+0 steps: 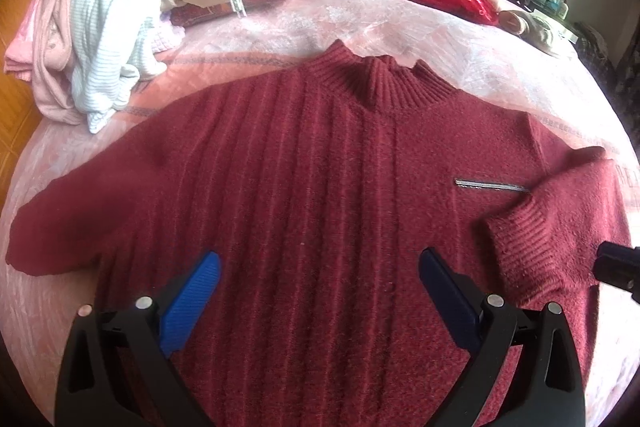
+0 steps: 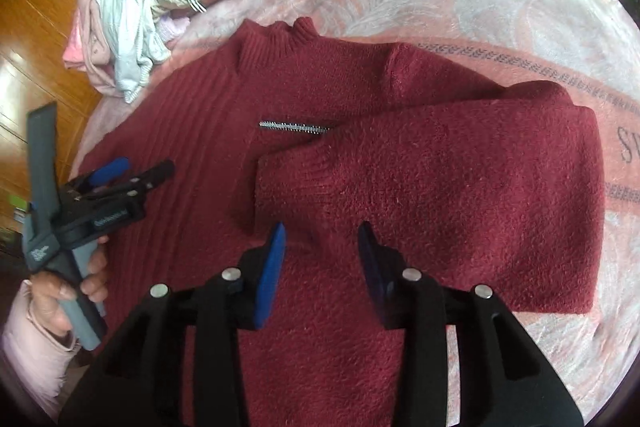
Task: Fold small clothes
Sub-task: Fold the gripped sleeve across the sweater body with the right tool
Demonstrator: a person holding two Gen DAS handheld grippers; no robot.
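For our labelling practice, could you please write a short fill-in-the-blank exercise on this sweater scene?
1. The sweater spread on the bed is dark ____.
2. Only the sleeve on the ____ side of the picture is folded across its body.
3. The jaws of the left gripper hold ____.
4. Beside the folded cuff lies a short silver ____ trim.

Missing words: red; right; nothing; zipper-like

Black claw [image 2: 322,239] frames carry ribbed blue pads, silver pivot pins; pale pink sleeve [image 2: 36,339].
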